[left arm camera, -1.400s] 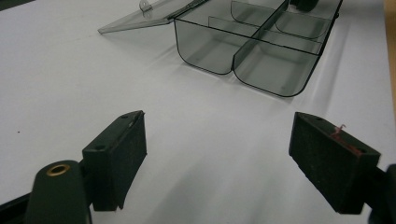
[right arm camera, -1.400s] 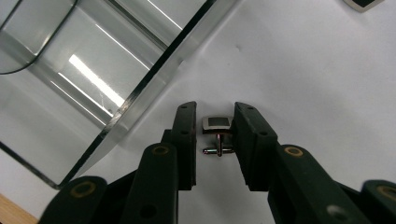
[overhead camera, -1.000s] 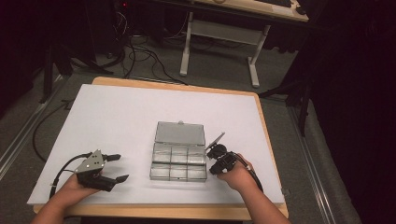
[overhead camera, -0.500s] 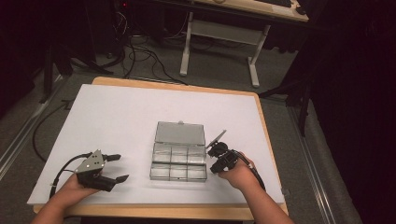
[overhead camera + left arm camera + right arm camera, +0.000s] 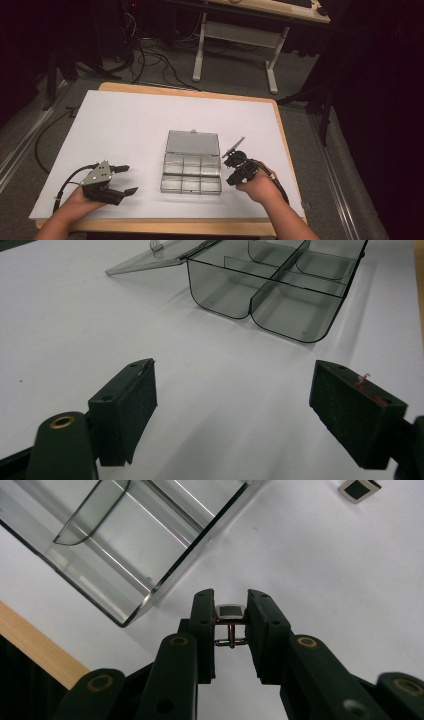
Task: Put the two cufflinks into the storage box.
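A clear plastic compartment box [image 5: 191, 185] lies open mid-table, its lid [image 5: 193, 143] folded flat behind it. My right gripper [image 5: 231, 172] hovers just right of the box's near right corner. It is shut on a small square metal piece with a black face [image 5: 230, 611], pinched between the pads above the white table. A second such piece [image 5: 359, 490] lies on the table farther off. My left gripper [image 5: 127, 179] rests near the front left, wide open with nothing between its pads [image 5: 125, 400]. It faces the box [image 5: 280, 295].
A white sheet [image 5: 125, 125] covers the wooden table, whose front edge [image 5: 35, 645] lies close to the right gripper. The box's compartments [image 5: 125, 545] look empty. Beyond the table there are cables on the floor and another table's legs [image 5: 200, 50].
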`<state>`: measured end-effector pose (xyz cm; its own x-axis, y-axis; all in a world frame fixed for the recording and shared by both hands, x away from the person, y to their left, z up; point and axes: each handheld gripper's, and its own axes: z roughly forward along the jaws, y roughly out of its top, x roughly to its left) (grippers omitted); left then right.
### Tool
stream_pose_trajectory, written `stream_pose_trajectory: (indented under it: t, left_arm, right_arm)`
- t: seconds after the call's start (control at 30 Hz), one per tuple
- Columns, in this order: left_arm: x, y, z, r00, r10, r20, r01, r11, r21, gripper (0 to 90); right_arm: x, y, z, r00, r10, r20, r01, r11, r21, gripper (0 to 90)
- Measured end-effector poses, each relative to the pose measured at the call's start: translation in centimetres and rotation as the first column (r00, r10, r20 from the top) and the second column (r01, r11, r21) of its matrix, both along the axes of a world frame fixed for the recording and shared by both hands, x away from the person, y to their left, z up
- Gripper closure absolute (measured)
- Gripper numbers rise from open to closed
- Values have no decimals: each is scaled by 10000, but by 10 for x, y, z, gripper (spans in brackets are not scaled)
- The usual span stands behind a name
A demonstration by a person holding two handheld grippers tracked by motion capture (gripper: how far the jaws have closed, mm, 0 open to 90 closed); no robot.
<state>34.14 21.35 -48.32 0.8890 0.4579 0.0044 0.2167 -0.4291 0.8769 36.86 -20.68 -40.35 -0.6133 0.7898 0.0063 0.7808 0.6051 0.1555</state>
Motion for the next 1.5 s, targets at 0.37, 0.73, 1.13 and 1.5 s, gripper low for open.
stream_pose_trajectory:
  t: [0.37, 0.73, 1.13, 1.5]
  left_arm:
    - [0, 0, 0, 10000, 22, 17, -23, 10000, 5, 196]
    - [0, 0, 0, 10000, 48, 21, -48, 10000, -14, 196]
    - [0, 0, 0, 10000, 33, 38, -33, 10000, 2, 196]
    - [0, 0, 0, 10000, 15, 34, -15, 10000, -2, 196]
  right_arm:
    - [-3, 7, 15, 9997, 239, -28, -239, 9997, 50, 754]
    - [-3, 19, 25, 9987, 517, 2, -517, 9987, -46, 754]
    - [-1, 49, 23, 9904, 1381, 54, -1381, 9904, -27, 754]
    - [3, 76, 16, 9831, 1831, -8, -1831, 9831, 15, 754]
